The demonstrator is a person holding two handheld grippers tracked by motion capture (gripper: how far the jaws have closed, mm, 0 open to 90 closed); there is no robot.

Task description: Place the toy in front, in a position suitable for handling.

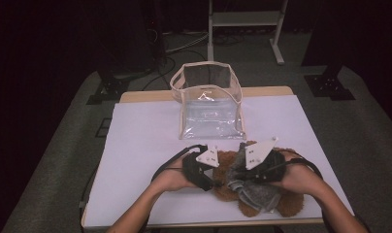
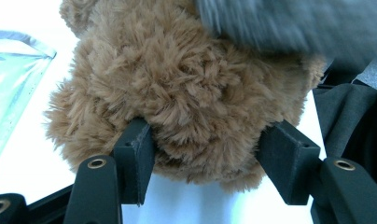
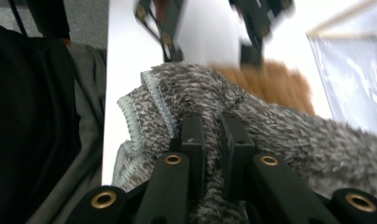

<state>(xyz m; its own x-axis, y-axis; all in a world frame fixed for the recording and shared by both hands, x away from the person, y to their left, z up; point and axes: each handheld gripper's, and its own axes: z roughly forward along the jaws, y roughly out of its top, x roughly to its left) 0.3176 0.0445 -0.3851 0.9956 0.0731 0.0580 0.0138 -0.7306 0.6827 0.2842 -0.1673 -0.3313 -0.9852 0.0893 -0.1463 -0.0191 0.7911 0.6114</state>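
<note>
Our left gripper [image 2: 205, 154] clamps the brown plush toy [image 2: 186, 93]; just right, our right gripper [image 3: 212, 135] pinches the grey garment [image 3: 280, 135] draped over it.

Recording lab, dark curtains, cables [image 1: 177, 46] on floor, stand feet [image 1: 330, 85]

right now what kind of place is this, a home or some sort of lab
Most likely a lab or recording studio, not a home. A table under a plain white cover stands in a dark room, with cables on the grey floor and a metal stand behind it. A clear bag and a brown plush toy look like props.
</note>
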